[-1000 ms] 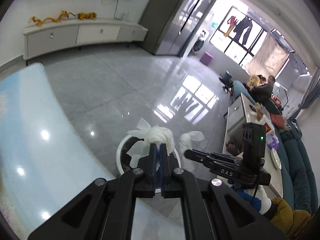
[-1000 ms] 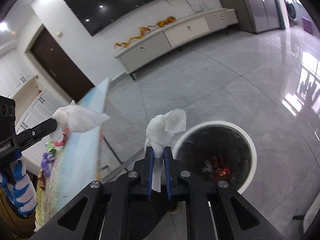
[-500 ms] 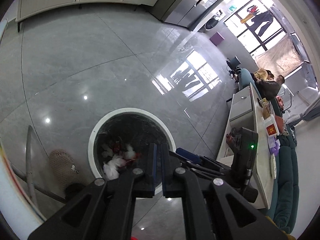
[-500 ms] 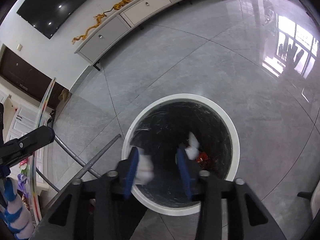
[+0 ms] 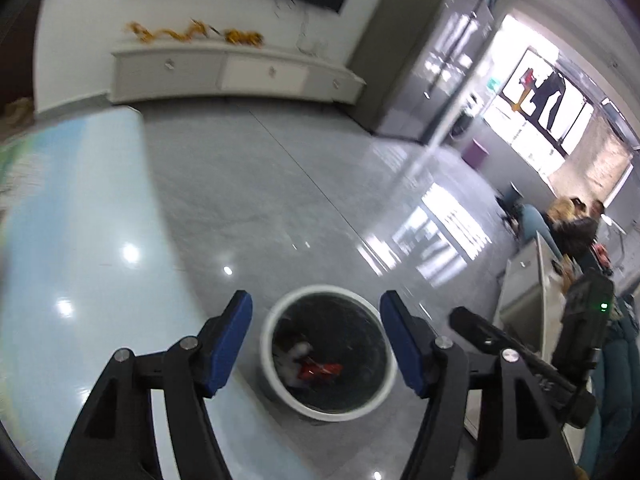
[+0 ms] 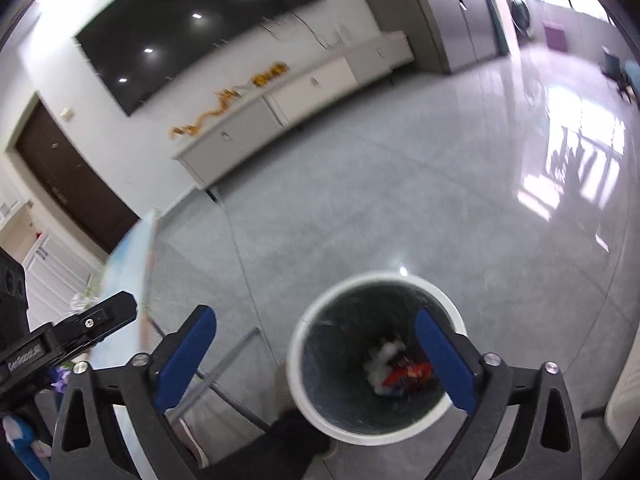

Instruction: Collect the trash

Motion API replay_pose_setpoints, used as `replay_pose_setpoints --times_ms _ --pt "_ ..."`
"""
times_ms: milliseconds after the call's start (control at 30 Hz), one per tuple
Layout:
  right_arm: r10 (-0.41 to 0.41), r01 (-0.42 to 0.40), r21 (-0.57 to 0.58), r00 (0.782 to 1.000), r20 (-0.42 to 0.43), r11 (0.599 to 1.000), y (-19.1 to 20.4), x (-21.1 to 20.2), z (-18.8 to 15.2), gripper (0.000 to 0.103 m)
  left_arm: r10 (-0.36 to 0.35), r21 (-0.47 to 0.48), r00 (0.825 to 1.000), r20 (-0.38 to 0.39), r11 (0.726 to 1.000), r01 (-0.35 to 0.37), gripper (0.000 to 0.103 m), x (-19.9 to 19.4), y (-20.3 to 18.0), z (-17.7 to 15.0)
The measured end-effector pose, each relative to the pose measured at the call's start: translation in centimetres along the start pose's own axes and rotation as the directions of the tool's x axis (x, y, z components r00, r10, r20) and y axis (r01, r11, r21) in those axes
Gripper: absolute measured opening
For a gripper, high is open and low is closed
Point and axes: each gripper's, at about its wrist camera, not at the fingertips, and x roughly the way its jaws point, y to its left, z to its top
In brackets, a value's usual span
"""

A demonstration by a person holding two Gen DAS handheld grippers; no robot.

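Grippers (image 5: pixel 316 340) (image 6: pixel 316 356) above white-rimmed, black-lined bin (image 5: pixel 384 392) (image 6: pixel 296 364)

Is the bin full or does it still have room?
Room left. The bin holds only a small heap of white tissue and red scraps at the bottom; its dark inner wall shows above them.

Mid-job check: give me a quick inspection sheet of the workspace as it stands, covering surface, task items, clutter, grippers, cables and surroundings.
Surface: glossy grey tile floor; pale blue tabletop at left.
Job's things: white-rimmed trash bin on the floor, holding white tissue and red wrapper.
Clutter: nothing seen on the floor.
Grippers: left gripper open, empty; right gripper open, empty; both above the bin.
Cables: thin wires under the wall screen.
Surroundings: white sideboard, seated people by the window.
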Motion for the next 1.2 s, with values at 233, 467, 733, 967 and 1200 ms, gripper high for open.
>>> replay_pose_setpoints --times_ms 233,467,733,967,1200 --pt "0.153 -0.144 -0.140 0.987 0.051 0.980 8.8 -2.9 -1.0 0.103 0.224 -0.085 0.961 0.161 0.973 -0.213 0.065 -11.3 6.7 -2.8" --pt "0.260 -0.251 -0.270 0.966 -0.002 0.930 17.3 -2.5 -3.2 0.103 0.431 -0.238 0.871 0.237 0.895 -0.378 0.067 -18.9 14.5 -5.2" --pt "0.195 -0.160 -0.287 0.976 0.100 0.945 18.9 -5.0 -3.7 0.103 0.517 -0.352 0.790 0.331 0.844 -0.405 0.079 -22.8 17.0 -6.3" --pt "0.179 -0.102 -0.312 0.957 0.229 0.944 19.8 -7.9 -3.8 0.103 0.590 -0.334 0.696 0.408 0.806 -0.488 0.090 -25.2 14.3 -6.3" --pt "0.189 -0.118 -0.352 0.967 0.173 0.929 21.3 -6.2 -4.9 0.103 0.617 -0.351 0.676 0.403 0.787 -0.508 0.090 -25.9 14.2 -6.6"
